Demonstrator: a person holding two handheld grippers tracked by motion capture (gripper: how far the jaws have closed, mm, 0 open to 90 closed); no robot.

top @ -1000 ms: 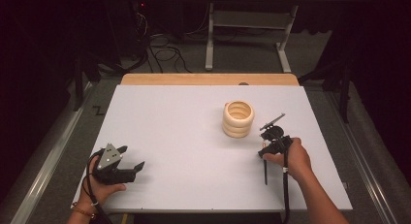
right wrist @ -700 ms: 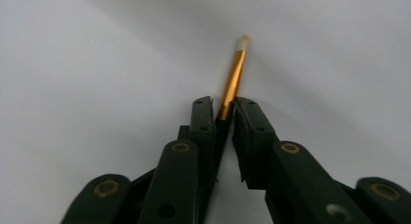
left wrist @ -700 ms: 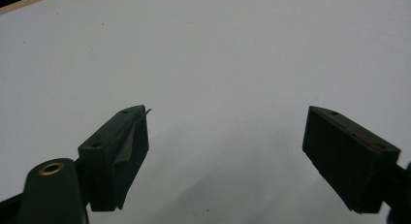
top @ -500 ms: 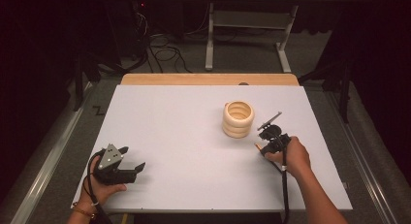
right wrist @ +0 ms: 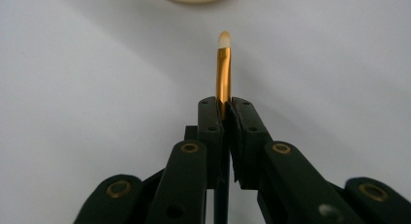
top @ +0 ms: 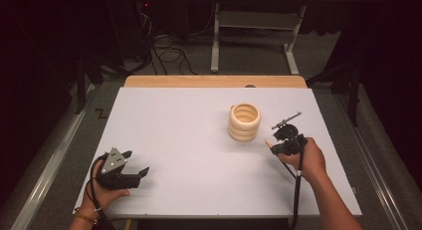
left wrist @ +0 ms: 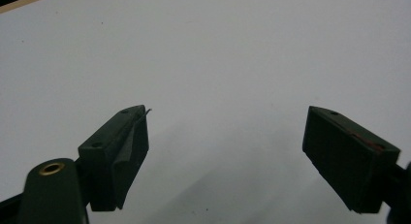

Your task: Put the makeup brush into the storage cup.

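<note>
Right gripper view looks along the right gripper (right wrist: 226, 110), whose two black jaws are clenched on a slim brush with a shiny gold ferrule and a small pale tip (right wrist: 223, 69); the jaws have just been closing, and the brush now sits pinched between the pads, its tip pointing away toward a cream-coloured curved object at the top edge of that view. In the high view this gripper (top: 278, 143) sits near the right edge of the white desk (top: 179, 140), with the brush's dark handle trailing back beside the person's hand, and just beyond it stands a stack of three pale wooden rings (top: 245, 121), right of the desk's middle and apart from the gripper. The left gripper (top: 130, 169) rests by the near left corner of the desk, its jaws spread wide with nothing between them, well apart from the rings. Judging from this, the pick-up of the brush looks done; what seems left is carrying it to the ring stack, perhaps to stand it in the hollow, and letting go.
</note>
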